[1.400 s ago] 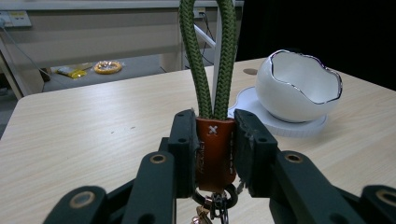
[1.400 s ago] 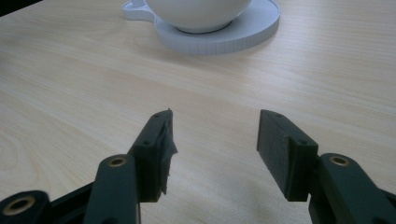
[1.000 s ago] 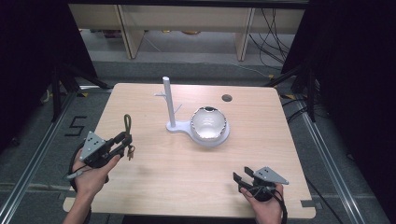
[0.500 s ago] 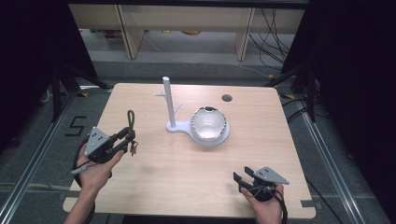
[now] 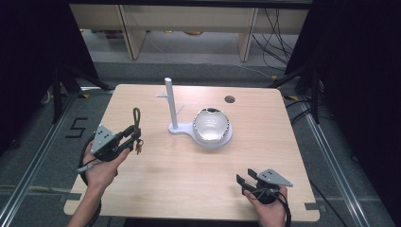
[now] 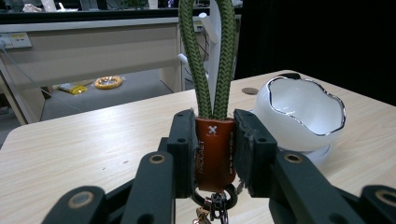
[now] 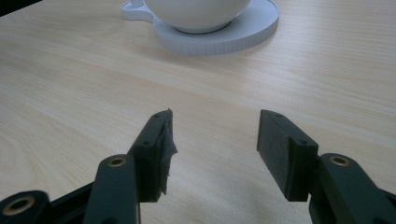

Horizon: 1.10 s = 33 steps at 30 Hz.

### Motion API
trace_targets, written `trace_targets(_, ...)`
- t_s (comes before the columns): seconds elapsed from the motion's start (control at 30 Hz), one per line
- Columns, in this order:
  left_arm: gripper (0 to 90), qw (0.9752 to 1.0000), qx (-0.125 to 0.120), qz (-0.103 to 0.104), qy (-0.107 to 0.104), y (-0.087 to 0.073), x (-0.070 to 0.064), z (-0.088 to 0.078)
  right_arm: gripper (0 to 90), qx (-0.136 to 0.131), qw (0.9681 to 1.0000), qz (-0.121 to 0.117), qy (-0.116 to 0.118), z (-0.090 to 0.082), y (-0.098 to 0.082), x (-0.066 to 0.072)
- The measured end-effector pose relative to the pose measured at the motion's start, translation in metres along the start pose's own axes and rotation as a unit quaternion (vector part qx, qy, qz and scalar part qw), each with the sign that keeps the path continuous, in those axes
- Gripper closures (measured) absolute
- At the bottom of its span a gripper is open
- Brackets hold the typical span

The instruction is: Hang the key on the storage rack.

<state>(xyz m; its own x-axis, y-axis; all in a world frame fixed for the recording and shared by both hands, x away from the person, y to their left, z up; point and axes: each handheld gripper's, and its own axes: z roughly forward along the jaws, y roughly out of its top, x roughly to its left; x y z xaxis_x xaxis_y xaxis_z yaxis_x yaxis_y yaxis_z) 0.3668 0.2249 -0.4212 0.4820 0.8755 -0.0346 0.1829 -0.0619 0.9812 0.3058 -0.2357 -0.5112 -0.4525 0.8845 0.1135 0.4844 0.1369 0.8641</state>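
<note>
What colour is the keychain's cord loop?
Olive green cord loop, clearest in the left gripper view.

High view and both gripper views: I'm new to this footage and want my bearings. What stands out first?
The left gripper, at the table's left, is shut on a brown leather key fob with a green braided cord loop, the loop standing up. Mid-table sits a glossy white bowl with a wavy silver rim on a white stand with an upright post. The right gripper is open above bare light wooden table near its front right.
</note>
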Motion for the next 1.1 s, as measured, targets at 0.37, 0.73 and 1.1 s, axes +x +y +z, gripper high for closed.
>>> trace_targets(0.37, 69.1, 1.0000, -0.002, 0.001, 0.002, 0.003, 0.001, 0.006, 46.7, -0.001, 0.9999, 0.013, 0.010, -0.002, 0.000, 0.001)
trace_targets(0.73, 69.1, 1.0000, -0.003, 0.007, 0.001, 0.009, -0.001, 0.013, 46.6, 0.007, 1.0000, 0.003, 0.006, -0.003, 0.001, 0.000)
trace_targets(1.1, 69.1, 0.9999, -0.004, 0.014, -0.003, 0.014, -0.003, 0.020, 46.5, 0.003, 0.9999, 0.008, 0.008, -0.004, 0.002, 0.000)
